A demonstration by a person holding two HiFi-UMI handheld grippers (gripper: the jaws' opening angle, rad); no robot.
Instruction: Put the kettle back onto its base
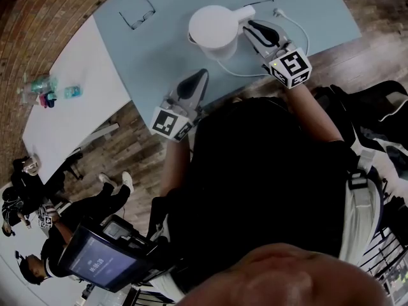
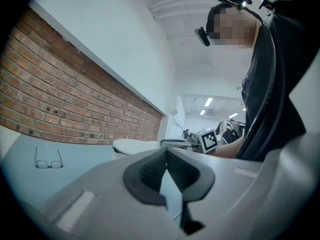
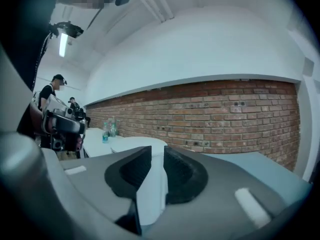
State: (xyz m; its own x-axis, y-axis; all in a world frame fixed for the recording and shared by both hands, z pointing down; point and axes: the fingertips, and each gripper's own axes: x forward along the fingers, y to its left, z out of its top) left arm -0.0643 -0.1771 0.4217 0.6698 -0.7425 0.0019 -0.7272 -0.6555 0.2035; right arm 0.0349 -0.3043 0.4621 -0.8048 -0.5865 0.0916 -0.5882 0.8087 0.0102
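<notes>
Item: white plastic electric kettle with a flat round lid (image 1: 215,27), on or just over the pale blue table (image 1: 146,50), about midway along its near edge and a little in from it; I cannot tell whether its bottom is clear of the surface. Its white handle (image 3: 152,184) faces the table's right end and fills the gap between the dark ribbed pads of the right gripper (image 1: 250,25), which points level and is clamped on it. The kettle's base is not plainly visible. A thin white cord (image 1: 299,34) runs out from under the kettle, loops toward the near edge and ends in a loose plug (image 1: 278,10), so I judge that the base lies beneath or close behind the kettle. The left gripper (image 1: 204,75) sits at the near edge, apart from the kettle, with its jaws together on nothing. Wire-framed spectacles (image 1: 137,11) lie toward the left end of the table. Step in hand, by my reading: the handle is grasped and the placing is not yet finished. The next move calls for keeping the kettle upright, centring it over the base's connector, lowering it straight and releasing only once it sits flat. The cord should be kept out from under it.
</notes>
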